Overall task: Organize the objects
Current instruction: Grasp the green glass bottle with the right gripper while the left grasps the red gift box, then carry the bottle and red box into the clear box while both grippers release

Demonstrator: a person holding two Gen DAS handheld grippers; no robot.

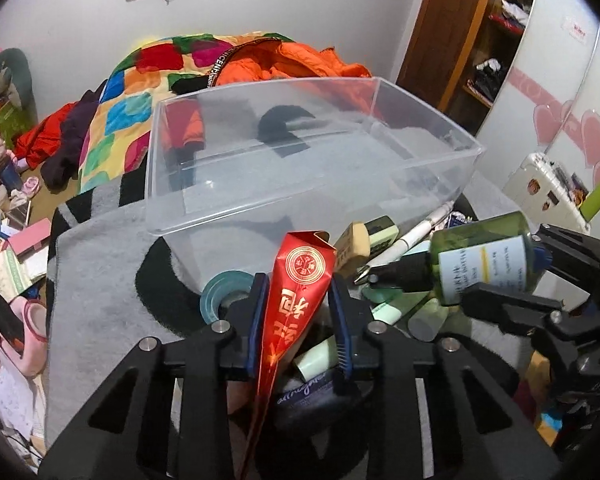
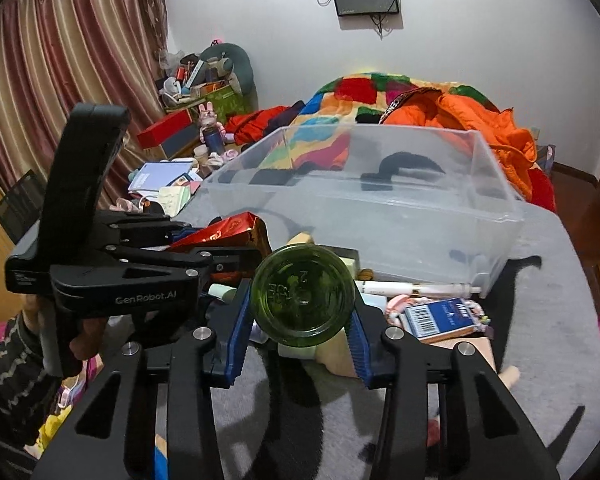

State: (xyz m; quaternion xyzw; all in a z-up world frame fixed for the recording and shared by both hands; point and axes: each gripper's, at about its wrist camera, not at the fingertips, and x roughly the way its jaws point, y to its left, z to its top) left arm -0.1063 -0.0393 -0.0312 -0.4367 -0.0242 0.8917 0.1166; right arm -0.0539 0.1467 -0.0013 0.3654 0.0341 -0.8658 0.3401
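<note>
My left gripper [image 1: 298, 300] is shut on a red packet with gold print [image 1: 296, 284], held above the pile; it also shows in the right wrist view [image 2: 224, 234]. My right gripper [image 2: 300, 312] is shut on a green bottle [image 2: 303, 297], bottom toward the camera; in the left wrist view the bottle [image 1: 480, 256] lies sideways in that gripper [image 1: 512, 280]. A clear plastic bin [image 1: 300, 152] stands empty on the grey blanket just beyond both grippers, also in the right wrist view [image 2: 380, 200].
A pile of small items lies by the bin: teal tape roll [image 1: 220, 292], eraser [image 1: 354, 242], white pen [image 2: 420, 289], blue card pack [image 2: 436, 316]. A colourful quilt [image 1: 132, 92] and orange jacket [image 2: 480, 120] lie behind. Clutter fills the floor at left.
</note>
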